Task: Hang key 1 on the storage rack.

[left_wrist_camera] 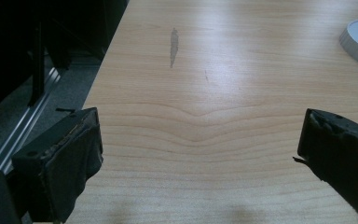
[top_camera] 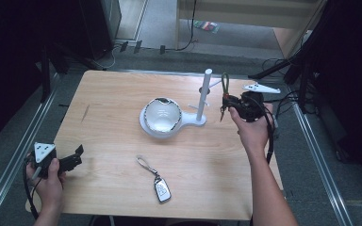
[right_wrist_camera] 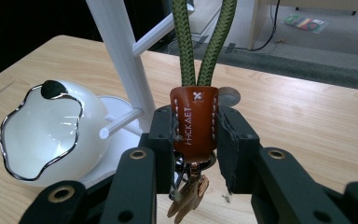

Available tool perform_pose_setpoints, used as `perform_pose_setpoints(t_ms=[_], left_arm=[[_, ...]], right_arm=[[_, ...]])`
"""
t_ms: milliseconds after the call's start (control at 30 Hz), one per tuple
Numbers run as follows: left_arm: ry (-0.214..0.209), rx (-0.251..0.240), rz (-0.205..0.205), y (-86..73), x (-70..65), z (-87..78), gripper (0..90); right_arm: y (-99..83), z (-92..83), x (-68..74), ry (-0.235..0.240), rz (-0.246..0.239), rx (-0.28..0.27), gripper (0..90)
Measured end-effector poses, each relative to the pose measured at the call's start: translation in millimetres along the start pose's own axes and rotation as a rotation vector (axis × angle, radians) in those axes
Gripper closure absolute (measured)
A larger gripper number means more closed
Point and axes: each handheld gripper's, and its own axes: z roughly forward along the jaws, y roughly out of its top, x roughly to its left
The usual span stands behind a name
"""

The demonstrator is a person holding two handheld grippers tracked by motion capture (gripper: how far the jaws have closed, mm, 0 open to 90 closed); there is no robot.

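Note:
My right gripper (top_camera: pixel 227 101) hovers just right of the white peg stand (top_camera: pixel 202 96). It is shut on a key ring's brown leather tab (right_wrist_camera: pixel 193 122). The ring's green cord loop (right_wrist_camera: pixel 204 42) stands up from the tab, and small keys (right_wrist_camera: pixel 186 198) dangle below the jaws. The loop (top_camera: pixel 225 82) is level with the stand's upper part, a little to its right. A white bowl with a wavy silver rim (top_camera: pixel 162 115) sits on the stand's base. My left gripper (top_camera: pixel 78 156) rests at the table's front left corner, open, with bare wood between its jaws (left_wrist_camera: pixel 200 144).
A car key fob with a strap (top_camera: pixel 161 188) lies near the table's front edge, in the middle. The wooden table (top_camera: pixel 113 99) has a dark scuff (left_wrist_camera: pixel 173 45) at the left. Cables and dark stands line the floor around it. The stand's pegs (right_wrist_camera: pixel 121 122) stick out sideways.

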Motion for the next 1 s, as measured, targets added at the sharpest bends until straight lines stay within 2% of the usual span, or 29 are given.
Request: perform_pose_setpoints(t_ms=[1000], left_arm=[[0.001, 0.001, 0.0, 0.0, 0.0, 0.2, 0.1]], right_arm=[[-9.2, 12.3, 8.5, 0.007, -0.036, 0.044, 69.6]])
